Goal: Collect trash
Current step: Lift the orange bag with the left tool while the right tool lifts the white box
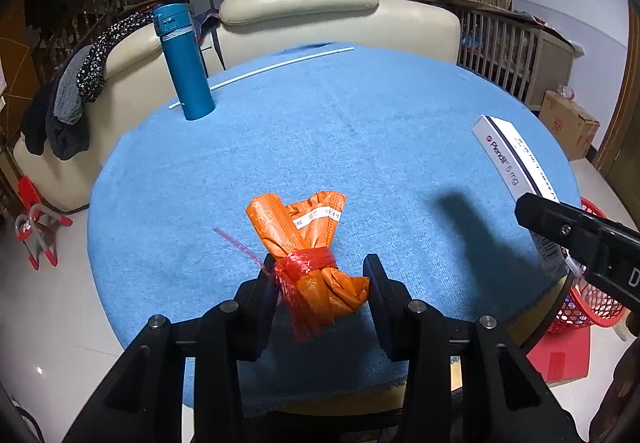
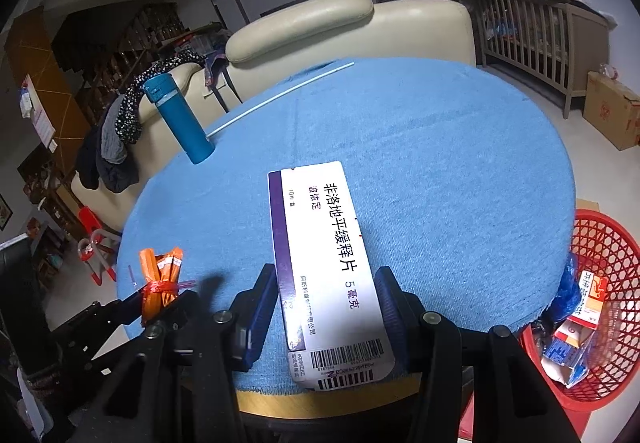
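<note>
Now | left fingers (image 1: 320, 279) grip orange wrapper (image 1: 308, 239) | right fingers (image 2: 326, 299) grip box (image 2: 328, 263) at table edge (image 2: 264, 399)

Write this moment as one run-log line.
left gripper: shut on orange wrapper bundle | right gripper: shut on medicine box | red basket: beside table, holds trash

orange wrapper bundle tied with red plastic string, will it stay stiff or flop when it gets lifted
The orange crinkled wrapper bundle tied with red plastic string probably weighs little, being thin folded film. Its untied upper end fans out loosely, so it would likely flop or crumple. The glossy film looks slippery, though the left gripper pinches it near the tied waist, where slipping seems less likely.
</note>
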### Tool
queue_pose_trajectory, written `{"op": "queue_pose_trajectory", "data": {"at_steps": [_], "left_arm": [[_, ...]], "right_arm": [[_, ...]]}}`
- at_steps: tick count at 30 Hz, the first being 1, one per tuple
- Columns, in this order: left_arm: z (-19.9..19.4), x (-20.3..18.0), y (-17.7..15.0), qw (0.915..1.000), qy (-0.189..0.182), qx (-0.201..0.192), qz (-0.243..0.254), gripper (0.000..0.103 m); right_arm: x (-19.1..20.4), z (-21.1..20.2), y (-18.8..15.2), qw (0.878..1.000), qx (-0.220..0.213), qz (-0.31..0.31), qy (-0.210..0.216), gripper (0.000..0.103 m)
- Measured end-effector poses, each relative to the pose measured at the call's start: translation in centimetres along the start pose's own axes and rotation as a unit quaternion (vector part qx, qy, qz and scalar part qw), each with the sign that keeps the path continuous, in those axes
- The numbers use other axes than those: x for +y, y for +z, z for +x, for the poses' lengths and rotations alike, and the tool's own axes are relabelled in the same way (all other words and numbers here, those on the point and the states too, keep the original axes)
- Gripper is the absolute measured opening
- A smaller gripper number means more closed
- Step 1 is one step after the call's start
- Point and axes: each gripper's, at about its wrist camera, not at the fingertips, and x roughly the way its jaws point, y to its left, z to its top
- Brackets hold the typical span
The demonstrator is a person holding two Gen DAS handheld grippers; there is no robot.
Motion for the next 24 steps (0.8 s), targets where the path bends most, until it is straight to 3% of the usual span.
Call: {"op": "queue_pose_trajectory", "data": {"at_steps": [24], "left_arm": [[0.27,-0.33,-0.24,0.9999,0.006,0.009,0.003,0.044]], "right_arm": [[0.51,-0.41,-0.36,1.0,-0.009,-0.006,-0.001,0.053]]}}
